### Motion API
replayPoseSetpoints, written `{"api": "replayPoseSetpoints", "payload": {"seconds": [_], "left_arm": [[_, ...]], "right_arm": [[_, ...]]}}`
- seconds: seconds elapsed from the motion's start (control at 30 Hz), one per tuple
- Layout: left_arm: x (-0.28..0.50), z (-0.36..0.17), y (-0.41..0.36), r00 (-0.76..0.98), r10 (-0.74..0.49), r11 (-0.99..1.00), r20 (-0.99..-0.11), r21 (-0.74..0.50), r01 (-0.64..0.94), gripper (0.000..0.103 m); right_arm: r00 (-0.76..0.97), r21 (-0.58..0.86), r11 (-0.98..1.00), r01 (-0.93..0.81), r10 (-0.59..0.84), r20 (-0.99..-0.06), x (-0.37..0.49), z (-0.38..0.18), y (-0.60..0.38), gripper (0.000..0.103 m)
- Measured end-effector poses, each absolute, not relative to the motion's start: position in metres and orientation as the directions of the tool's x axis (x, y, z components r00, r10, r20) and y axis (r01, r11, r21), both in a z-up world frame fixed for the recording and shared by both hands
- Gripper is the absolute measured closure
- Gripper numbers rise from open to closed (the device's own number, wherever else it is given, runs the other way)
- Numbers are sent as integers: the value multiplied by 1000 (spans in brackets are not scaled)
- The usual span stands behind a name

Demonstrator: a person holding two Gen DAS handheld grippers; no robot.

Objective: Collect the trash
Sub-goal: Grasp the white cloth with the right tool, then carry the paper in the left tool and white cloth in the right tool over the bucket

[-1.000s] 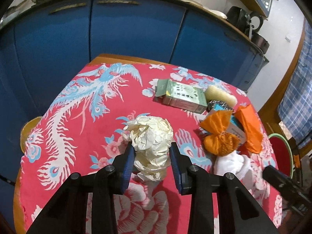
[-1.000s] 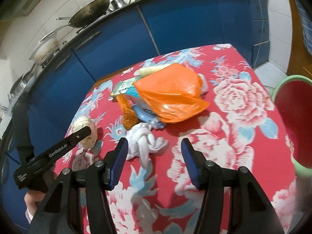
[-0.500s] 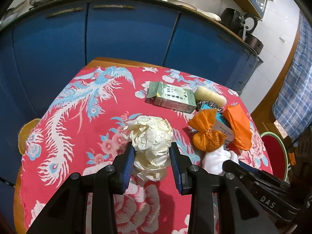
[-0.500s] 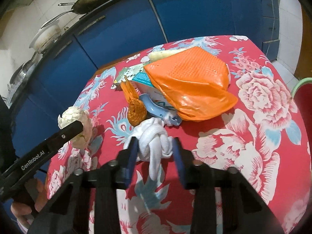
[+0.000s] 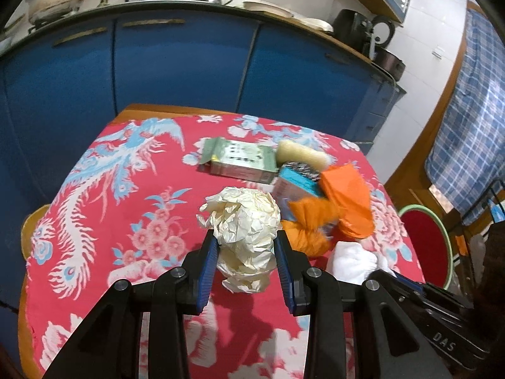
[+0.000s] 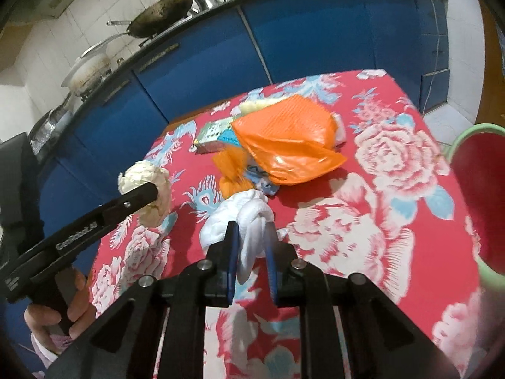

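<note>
Two pieces of trash in hand, nothing binned yet as far as either view shows. Left claw (image 5: 246, 254) clamped on a crumpled ball of cream paper (image 5: 244, 221); pads press its sides, and in the right wrist view the ball (image 6: 148, 186) hangs clear of the red flowered cloth on the tabletop (image 6: 394, 221), over the left edge region. Right claw (image 6: 251, 246) has just been closing and its jaws now stand narrow, pinching a knotted white bag (image 6: 243, 218); the pads bear on the twisted neck below the knot. Whether the white bag is off the cloth yet, cannot tell: its bulk seems to rest on or just above the surface near the middle of the tabletop. Left to collect, all bunched toward the far right part of the tabletop: a loose orange bag (image 6: 284, 139), a tied orange bundle (image 5: 303, 230) just beside the white bag, a green box (image 5: 240, 159) toward the far edge, a pale yellow roll (image 5: 300, 154) touching the box's right end, and a blue-topped packet (image 5: 296, 178) half under the orange bag. A red bin with a green rim (image 6: 476, 195) stands on the floor off the right edge of the tabletop; judged the likely drop point, and its visible part shows no trash inside. Estimate: early stage, first two grasps made, carry and release still ahead, then several more picks.
</note>
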State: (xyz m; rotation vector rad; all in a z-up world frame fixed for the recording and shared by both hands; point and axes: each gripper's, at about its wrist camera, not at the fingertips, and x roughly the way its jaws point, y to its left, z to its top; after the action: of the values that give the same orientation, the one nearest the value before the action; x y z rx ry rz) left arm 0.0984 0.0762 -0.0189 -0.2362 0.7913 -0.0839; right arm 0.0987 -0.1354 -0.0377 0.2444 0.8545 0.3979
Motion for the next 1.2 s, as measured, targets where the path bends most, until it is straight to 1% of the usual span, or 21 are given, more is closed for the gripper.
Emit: {"api": "replayPoseSetpoints", "payload": {"seconds": [0.4, 0.77, 1.2], "left_arm": [[99, -6, 26, 669, -281, 956, -689, -265, 128, 66], [109, 7, -42, 620, -385, 922, -684, -263, 283, 66], [122, 13, -123, 556, -450, 881, -699, -243, 407, 66]], "right_arm": [[683, 375, 914, -157, 375, -627, 72, -12, -189, 84], [761, 372, 928, -27, 261, -595, 56, 1, -247, 84], [804, 394, 910, 126, 139, -578, 48, -1, -318, 84]]}}
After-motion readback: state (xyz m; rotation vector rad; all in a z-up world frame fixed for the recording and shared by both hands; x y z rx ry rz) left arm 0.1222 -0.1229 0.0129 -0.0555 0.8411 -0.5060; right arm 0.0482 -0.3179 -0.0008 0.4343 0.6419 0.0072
